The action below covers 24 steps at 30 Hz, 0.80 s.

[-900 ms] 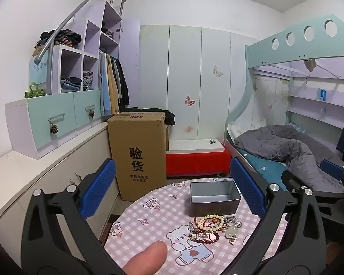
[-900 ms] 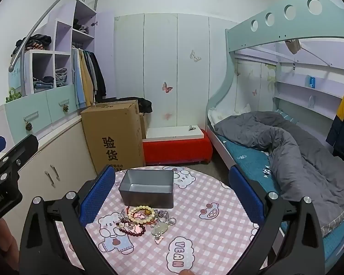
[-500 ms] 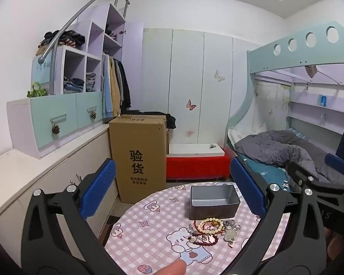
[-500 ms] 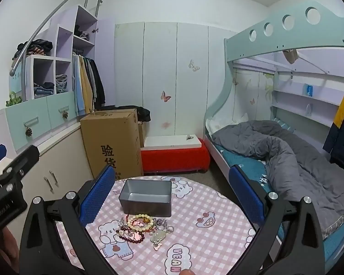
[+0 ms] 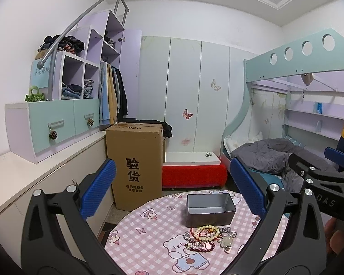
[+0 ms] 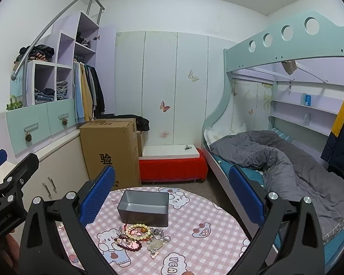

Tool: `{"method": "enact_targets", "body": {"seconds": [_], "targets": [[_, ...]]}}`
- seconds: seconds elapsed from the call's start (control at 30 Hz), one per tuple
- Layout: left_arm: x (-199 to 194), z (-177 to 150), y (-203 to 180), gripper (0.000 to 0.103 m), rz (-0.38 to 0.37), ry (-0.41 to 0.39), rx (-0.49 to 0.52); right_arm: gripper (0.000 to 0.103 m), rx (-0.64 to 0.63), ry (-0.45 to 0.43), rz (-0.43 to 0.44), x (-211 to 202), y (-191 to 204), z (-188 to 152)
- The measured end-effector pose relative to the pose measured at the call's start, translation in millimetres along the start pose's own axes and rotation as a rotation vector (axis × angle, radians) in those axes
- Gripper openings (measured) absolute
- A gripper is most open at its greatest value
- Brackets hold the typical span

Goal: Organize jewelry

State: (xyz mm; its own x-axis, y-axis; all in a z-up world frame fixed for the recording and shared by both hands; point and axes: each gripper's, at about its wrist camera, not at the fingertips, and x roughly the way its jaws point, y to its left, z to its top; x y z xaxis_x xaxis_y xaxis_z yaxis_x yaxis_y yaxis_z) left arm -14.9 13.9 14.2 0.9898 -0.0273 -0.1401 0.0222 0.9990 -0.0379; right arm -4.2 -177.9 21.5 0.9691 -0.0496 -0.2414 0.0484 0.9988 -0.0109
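Observation:
A heap of jewelry (image 5: 207, 237) (image 6: 140, 237) lies on a round table with a pink checked cloth (image 5: 149, 224) (image 6: 206, 236): a cream bead bracelet, a dark red bead bracelet, silver chains and a pale pendant. Just behind the heap stands an empty grey metal box (image 5: 209, 209) (image 6: 143, 207). My left gripper (image 5: 172, 191) is wide open above the table's near left side with nothing between its blue pads. My right gripper (image 6: 172, 191) is wide open too, raised over the box and heap and holding nothing. Each gripper shows at the edge of the other's view.
A tall cardboard box (image 5: 135, 165) stands on the floor behind the table's left. A red bench with a white top (image 5: 192, 171) is against the wardrobe. A bunk bed with a grey duvet (image 6: 286, 160) fills the right; white counter and shelves (image 5: 34, 171) run along the left.
Both grippers have tilted upward, so the table, box and jewelry sit lower in both views. The fingertip at the bottom of the left view is gone. Both jaws stay wide.

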Motion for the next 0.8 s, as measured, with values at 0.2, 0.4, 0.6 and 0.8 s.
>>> {"method": "enact_targets", "body": {"seconds": [0.2, 0.4, 0.6, 0.8], "targets": [[0.7, -3.2, 0.4, 0.097, -0.003, 0.004, -0.001, 0.095, -0.002, 0.000, 0.008, -0.2, 2.1, 2.0], [0.8, -5.3, 1.4, 0.098, 0.000, 0.003, 0.000, 0.095, -0.002, -0.003, 0.013, -0.3, 0.5, 3.7], [1.0, -8.3, 3.6, 0.098, -0.004, -0.002, -0.006, 0.095, -0.006, -0.008, 0.020, -0.6, 2.6, 4.6], [0.9, -8.2, 3.0, 0.097, -0.001, -0.001, -0.006, 0.095, -0.010, -0.008, 0.025, 0.9, 4.7, 4.8]]}}
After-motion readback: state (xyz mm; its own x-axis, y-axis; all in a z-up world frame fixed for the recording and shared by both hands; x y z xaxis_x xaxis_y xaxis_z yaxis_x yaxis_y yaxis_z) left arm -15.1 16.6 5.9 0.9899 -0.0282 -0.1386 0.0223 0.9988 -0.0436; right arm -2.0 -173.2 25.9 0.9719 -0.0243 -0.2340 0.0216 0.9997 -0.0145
